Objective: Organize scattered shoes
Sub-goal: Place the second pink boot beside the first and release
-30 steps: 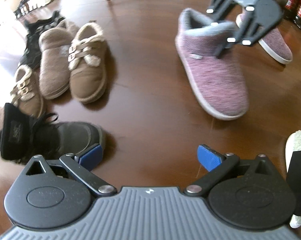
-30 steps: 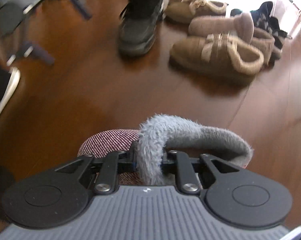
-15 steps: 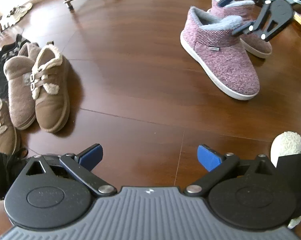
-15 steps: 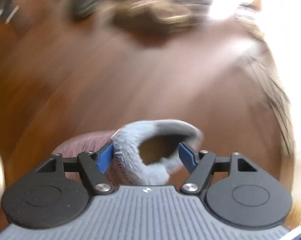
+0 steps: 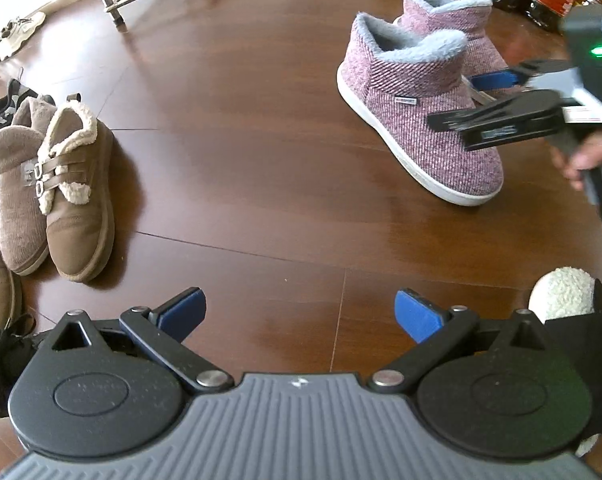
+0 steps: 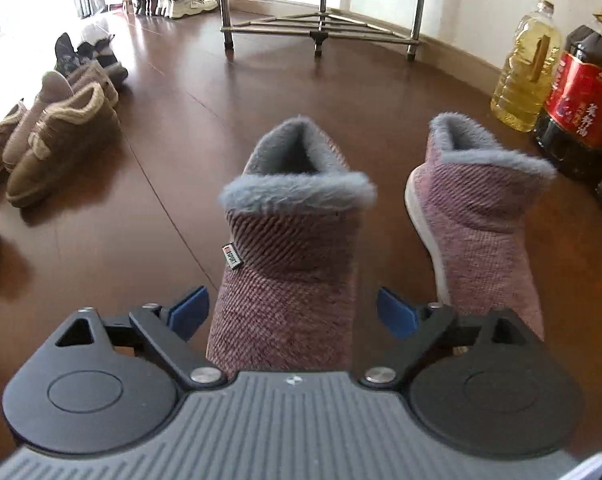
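At your far left, the tan fleece-trimmed strap shoes (image 5: 75, 196) sit in a row on the dark wooden floor (image 5: 241, 152), and your left gripper (image 5: 299, 312) hangs spread wide over bare boards, gripping nothing. To the right, your right gripper (image 6: 293, 312) is opening, its blue pads clear of the nearer mauve knit, grey-fleece-lined ankle slipper (image 6: 289, 264) between them. That slipper stands on the floor just beside its matching slipper (image 6: 485, 220), 2 together.

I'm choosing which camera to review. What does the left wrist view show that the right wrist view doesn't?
Only the left wrist view: the right claw from outside, its jaws opening beside the near pink boot, a hand on its handle, and a white fleecy slipper.
Only the right wrist view: a yellow oil bottle.
Both: the pink boot pair, the brown shoes, the metal rack.
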`<state>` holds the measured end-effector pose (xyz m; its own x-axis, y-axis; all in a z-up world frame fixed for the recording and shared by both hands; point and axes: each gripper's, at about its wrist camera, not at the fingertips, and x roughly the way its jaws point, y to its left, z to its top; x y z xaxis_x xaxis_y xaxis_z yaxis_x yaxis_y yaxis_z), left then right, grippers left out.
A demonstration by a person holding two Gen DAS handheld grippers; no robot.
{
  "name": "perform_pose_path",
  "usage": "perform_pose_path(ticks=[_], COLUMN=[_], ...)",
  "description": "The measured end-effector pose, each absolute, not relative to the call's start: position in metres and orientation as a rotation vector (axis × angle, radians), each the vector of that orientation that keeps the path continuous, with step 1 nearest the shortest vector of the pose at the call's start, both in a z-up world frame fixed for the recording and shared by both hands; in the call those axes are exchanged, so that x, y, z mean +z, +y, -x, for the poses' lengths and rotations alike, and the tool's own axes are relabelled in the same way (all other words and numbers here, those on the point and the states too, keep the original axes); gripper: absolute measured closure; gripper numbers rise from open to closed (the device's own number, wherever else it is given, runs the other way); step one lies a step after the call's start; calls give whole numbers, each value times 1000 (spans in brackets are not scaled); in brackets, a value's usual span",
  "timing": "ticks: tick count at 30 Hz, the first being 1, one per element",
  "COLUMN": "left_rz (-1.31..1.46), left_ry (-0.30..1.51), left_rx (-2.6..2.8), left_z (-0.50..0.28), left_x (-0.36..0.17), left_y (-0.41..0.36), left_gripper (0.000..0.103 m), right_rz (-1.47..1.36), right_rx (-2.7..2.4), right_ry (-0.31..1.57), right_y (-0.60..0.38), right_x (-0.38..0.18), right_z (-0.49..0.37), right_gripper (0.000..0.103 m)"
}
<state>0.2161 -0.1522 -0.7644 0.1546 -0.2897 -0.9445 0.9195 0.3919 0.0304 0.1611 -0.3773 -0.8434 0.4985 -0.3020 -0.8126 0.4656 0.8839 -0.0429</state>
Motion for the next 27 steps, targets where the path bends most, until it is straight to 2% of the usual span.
perform_pose_path(ticks=[1, 3, 5, 22, 27], left_rz=[-742, -751, -760, -779, -786], left_ry=[1072, 1079, 1077, 1082, 1084], left_rx=[-987, -978, -976, -985, -993], left_z=[-216, -215, -214, -211, -210], left_x=[-765, -766, -766, -775, -779], left_y=[-152, -152, -152, -158, -160], left_gripper=[1, 1, 1, 1, 1], right_rz=[-182, -169, -155, -107, -84], right_rx=[-481, -464, -454, -470, -463], right_ry=[945, 908, 890, 926, 932], right_y=[-376, -375, -377, -443, -448], right_x=[-849, -853, -852, -852, -853], right_z=[-165, -166, -169, -165, -164], right_gripper=[31, 55, 60, 62, 56])
